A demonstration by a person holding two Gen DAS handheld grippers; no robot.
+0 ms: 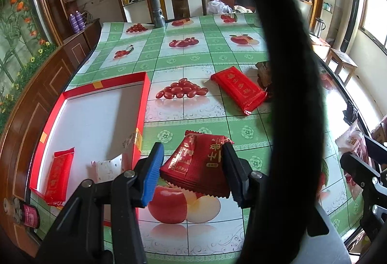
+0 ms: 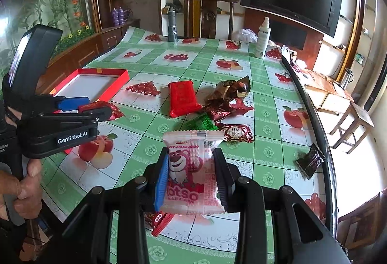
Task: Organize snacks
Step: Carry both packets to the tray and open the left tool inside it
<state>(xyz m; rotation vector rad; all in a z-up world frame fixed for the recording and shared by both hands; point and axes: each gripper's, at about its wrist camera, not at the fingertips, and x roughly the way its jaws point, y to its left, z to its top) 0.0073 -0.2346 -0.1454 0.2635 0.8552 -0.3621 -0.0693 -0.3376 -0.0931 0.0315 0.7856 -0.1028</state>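
My left gripper is shut on a dark red snack packet, held just above the table beside the red box. The box holds a red bar and a white packet. My right gripper is shut on a pink Lotso bear packet over the table's near side. The left gripper with its red packet also shows in the right wrist view. A large red bar lies mid-table next to a pile of brown, red and green sweets.
A black packet lies by the right table edge. A red packet lies under my right gripper. A spray bottle, a grey flashlight and a wooden chair stand at the far side. A thick black cable crosses the left wrist view.
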